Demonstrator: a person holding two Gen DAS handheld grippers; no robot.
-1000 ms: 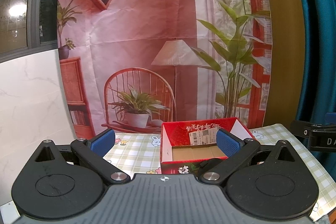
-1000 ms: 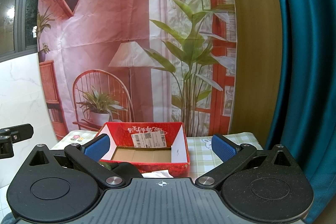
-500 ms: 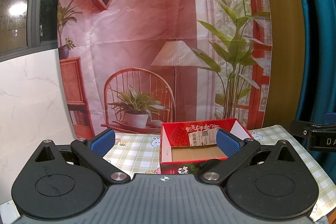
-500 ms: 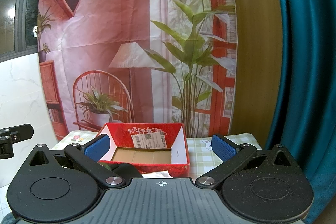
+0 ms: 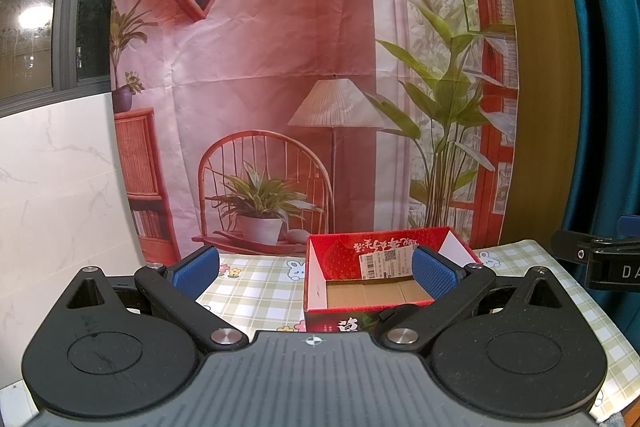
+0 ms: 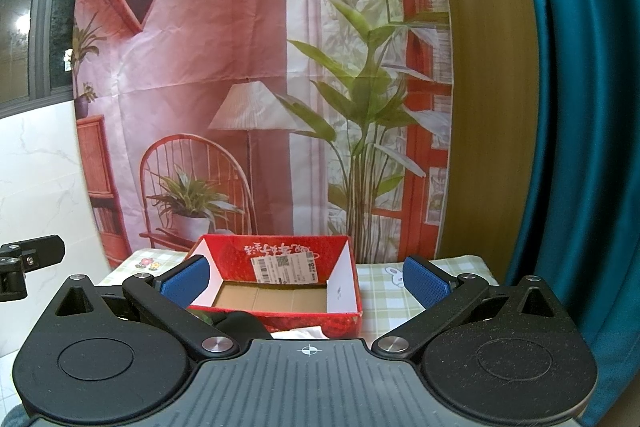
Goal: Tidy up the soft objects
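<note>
I hold my left gripper (image 5: pixel 316 273) above the desk (image 5: pixel 256 291), and its jaws are wide open with nothing in them. My right gripper (image 6: pixel 306 281) is the same: jaws wide open, holding nothing.

In front of me sits a red box (image 5: pixel 332 323) on the desk. Its top is open. Inside I see only its brown floor and a white label (image 6: pixel 286 269) stuck on the far wall. From my left view the box is a bit to the right, and my right blue pad (image 5: pixel 434 279) covers part of it. From my right view the box is in the middle, between my pads.

Just in front of the box, near my right gripper, I see a bit of something white (image 6: pixel 300 333) and something dark (image 6: pixel 242 323). They are mostly hidden, so I cannot tell what they are.

The desk has a checked cloth (image 6: pixel 384 303) with little bunnies. Behind it hangs a big picture (image 5: pixel 280 67) of a room.
</note>
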